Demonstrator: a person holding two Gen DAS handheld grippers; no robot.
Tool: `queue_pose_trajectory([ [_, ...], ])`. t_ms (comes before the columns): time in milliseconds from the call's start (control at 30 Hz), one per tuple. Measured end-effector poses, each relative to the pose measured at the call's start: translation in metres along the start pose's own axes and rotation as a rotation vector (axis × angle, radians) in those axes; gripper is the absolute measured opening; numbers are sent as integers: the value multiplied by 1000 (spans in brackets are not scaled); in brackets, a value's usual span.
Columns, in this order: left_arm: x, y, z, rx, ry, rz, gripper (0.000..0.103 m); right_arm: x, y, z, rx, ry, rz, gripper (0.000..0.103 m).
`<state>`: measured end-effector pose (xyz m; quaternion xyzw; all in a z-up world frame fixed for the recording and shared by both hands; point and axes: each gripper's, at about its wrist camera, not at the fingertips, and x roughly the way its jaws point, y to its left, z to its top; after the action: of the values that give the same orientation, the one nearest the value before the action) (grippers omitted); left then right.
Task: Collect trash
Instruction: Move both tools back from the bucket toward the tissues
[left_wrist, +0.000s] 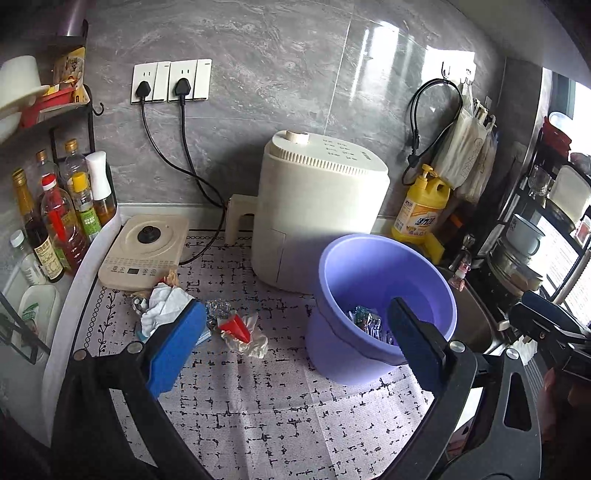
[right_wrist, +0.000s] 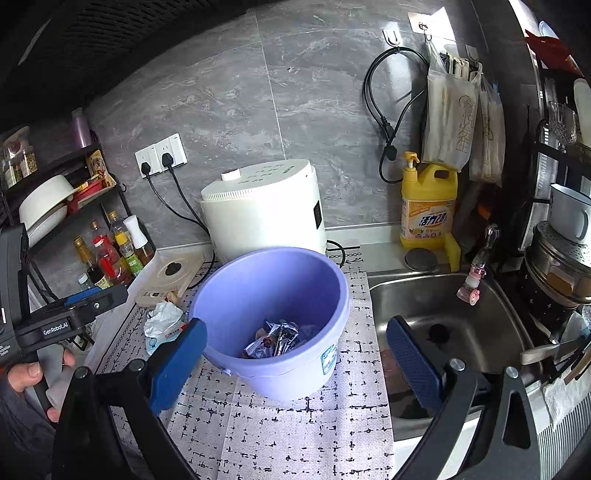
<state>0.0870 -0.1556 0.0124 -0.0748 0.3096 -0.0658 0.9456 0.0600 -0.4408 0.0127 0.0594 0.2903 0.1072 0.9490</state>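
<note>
A purple plastic bin (left_wrist: 373, 280) (right_wrist: 273, 295) stands on the patterned counter mat and holds crumpled foil wrappers (right_wrist: 277, 339) (left_wrist: 367, 321). Loose trash lies left of it: crumpled white tissue (left_wrist: 166, 306) (right_wrist: 162, 317), a clear crinkled wrapper (left_wrist: 218, 308), and a red-and-clear wrapper (left_wrist: 242, 332). My left gripper (left_wrist: 295, 347) is open and empty, above the mat between the trash pile and the bin. My right gripper (right_wrist: 295, 362) is open and empty, with its fingers on either side of the bin's near wall.
A white air fryer (left_wrist: 314, 206) stands behind the bin. A beige induction hob (left_wrist: 144, 251) and oil bottles (left_wrist: 55, 221) are at the left. A yellow detergent bottle (right_wrist: 424, 206) and a steel sink (right_wrist: 443, 325) are at the right. Cords hang from wall sockets (left_wrist: 171, 81).
</note>
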Motion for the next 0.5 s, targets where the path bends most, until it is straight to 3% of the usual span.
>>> queue_pose_trajectory([
  [500,-11,112,11,-15,4,40,97,43,104,-1,7,18,12,95],
])
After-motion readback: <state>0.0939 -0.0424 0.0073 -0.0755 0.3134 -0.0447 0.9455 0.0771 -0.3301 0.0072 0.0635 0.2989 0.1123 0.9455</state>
